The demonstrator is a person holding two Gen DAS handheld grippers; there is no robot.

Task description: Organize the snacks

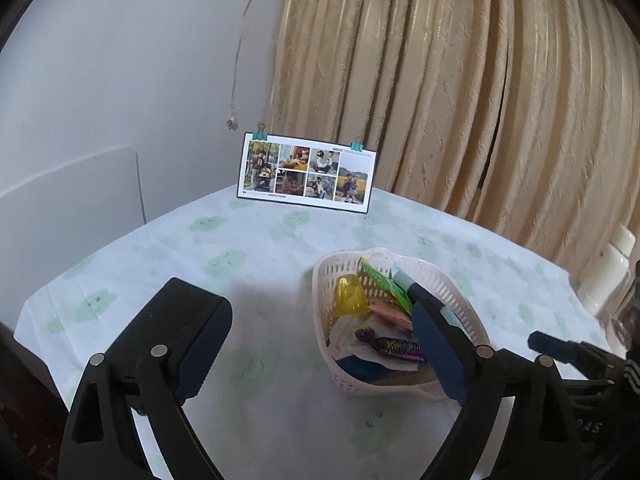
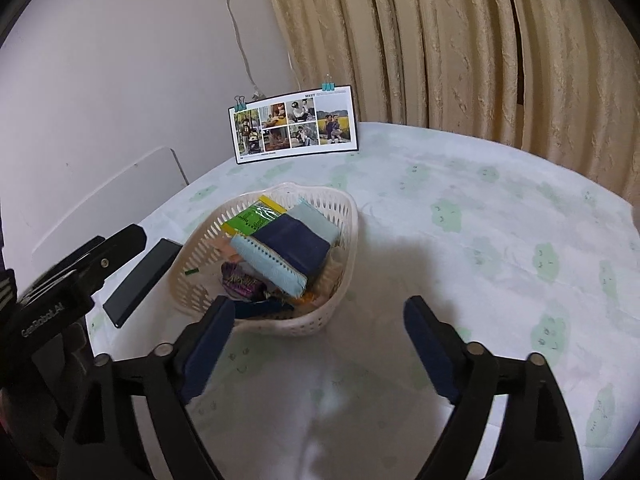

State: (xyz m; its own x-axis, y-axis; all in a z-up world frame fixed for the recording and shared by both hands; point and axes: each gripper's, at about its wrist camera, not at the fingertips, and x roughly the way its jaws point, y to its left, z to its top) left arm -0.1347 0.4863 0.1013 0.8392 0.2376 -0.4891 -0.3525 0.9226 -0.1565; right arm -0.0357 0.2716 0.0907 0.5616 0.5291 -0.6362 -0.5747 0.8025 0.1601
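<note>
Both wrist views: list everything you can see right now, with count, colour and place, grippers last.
Basket: one, white, slotted plastic, mid-table, holding all the snacks.
Green packet: one, green and yellow, at the basket's far side.
Blue packets: two, navy and light blue, lying on top of the pile.
Purple candy: one, purple wrapper, low in the basket.
Yellow cup: one, clear yellow, against the basket wall.
Photo card: one, white with photos, two clips, standing at the table's far edge.
Tablecloth: one, white with green prints.
Curtain: beige, behind the table.
Left gripper: open, empty.
Right gripper: open, empty.
</note>
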